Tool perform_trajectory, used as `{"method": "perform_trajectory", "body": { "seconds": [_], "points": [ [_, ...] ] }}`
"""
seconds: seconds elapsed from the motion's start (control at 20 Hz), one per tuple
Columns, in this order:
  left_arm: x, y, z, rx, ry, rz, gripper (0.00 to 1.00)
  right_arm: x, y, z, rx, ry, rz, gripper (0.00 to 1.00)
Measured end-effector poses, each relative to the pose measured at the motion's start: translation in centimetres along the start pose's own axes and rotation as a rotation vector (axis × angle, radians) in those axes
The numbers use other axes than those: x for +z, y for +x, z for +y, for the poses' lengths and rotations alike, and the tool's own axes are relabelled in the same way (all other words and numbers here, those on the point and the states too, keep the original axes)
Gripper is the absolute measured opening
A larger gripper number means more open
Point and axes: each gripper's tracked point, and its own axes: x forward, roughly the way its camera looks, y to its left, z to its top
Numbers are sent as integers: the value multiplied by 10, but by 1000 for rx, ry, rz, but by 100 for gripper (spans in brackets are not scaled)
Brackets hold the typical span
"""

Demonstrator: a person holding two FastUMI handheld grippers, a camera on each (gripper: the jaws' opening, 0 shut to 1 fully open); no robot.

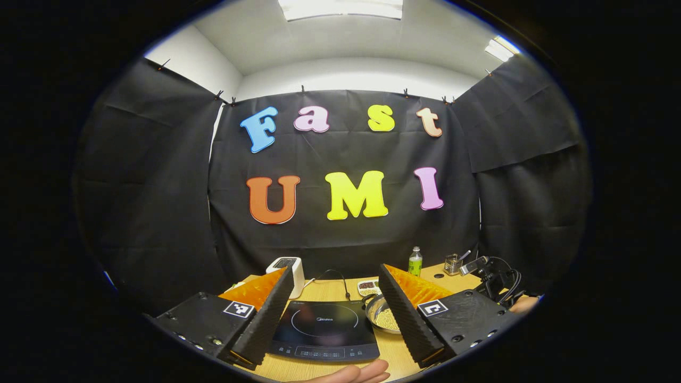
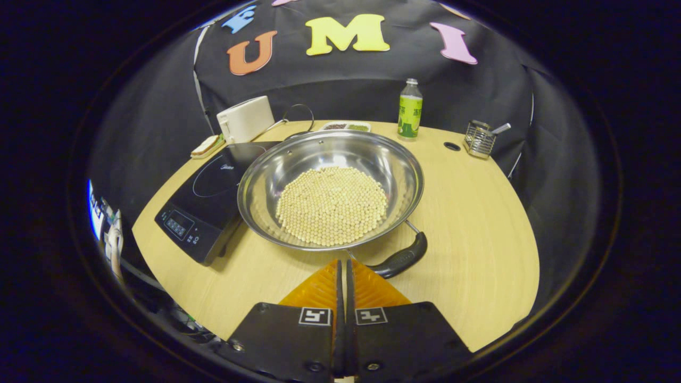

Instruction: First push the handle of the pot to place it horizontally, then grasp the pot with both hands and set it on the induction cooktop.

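Right now your right tool (image 2: 343, 266) has its 2 fingers pressed together on nothing, low in the centre of the right gripper view, its tip just beside the near end of the pot's black handle (image 2: 400, 260). Your left tool (image 1: 330, 298) is spread wide apart and holds nothing, with the induction cooktop (image 1: 324, 330) showing between its fingers at the bottom of the left gripper view.

The pot (image 2: 330, 186) sits on the desk (image 2: 479, 234) in the middle of the right gripper view, touching or just overlapping the cooktop's right edge; I cannot tell which. It is a wide, shallow steel pan with a layer of small pale beads (image 2: 331, 205) covering its floor.

Expect it to be stiff, smooth and slippery on the wood, so a nudge at the handle should pivot it easily. The beads look loose: they will likely roll and shift the weight if you tilt it, so keep it level. For the lift, I'd take the handle with 1 tool and the thin rim opposite with the other. The rim offers little to bite on, so seat the fingers well over it.
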Motion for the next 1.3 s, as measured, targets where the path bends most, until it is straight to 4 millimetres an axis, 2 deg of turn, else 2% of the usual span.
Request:
{"method": "perform_trajectory", "body": {
  "seconds": [0.2, 0.25, 0.3, 1.3],
  "points": [
    [-2, 2, -1, -3, -1, 6, 95, 3, 3, -5, -13, -5, -6, 4],
    [-3, 3, -1, -4, -1, 7, 95, 4, 5, -7, -15, -9, -7, 0],
    [-4, 2, -1, -6, 0, 7, 95, 5, 5, -9, -18, -11, -7, 4],
    [-7, -1, -5, -24, -4, 7, 95, 27, 15, -60, -100, 33, -27, 4]
  ]
}}
